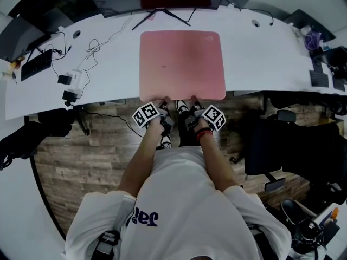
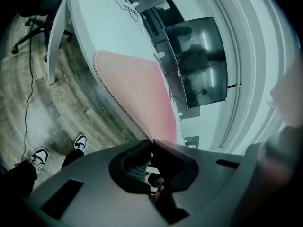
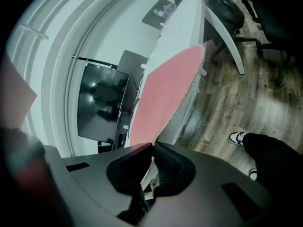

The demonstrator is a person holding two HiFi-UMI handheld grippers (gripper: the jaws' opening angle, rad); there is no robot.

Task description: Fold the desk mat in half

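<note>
The pink desk mat [image 1: 182,64] is lying flat and unfolded on the white desk [image 1: 260,53], its near edge sitting right at the desk's front edge. All places below are given from this mat.

The left gripper [image 1: 162,103] is biting the mat's near edge toward its left corner. In the left gripper view its 2 jaws are standing pressed almost together at their tips [image 2: 151,143], with the mat's [image 2: 142,84] thin stitched border running straight in between them, so the claw is clamped on the mat. The right gripper [image 1: 192,103] is doing the same slightly right of the middle of that near edge. In the right gripper view its jaws are closing to a narrow slit [image 3: 154,148] around the mat's [image 3: 165,93] edge, which is passing between the pads. The 2 grippers are sitting near each other along that edge, each with its marker cube just on the person's side of the mat.

Below the mat's near edge, the wooden floor [image 1: 87,145] is showing, and a shoe [image 1: 182,106] is standing between the 2 grippers. Left of the mat, loose cables [image 1: 92,50] are trailing over the desk. Beyond the mat's far edge a dark monitor [image 2: 199,60] is standing. To the mat's lower right a black office chair [image 1: 282,140] is parked on the floor.
</note>
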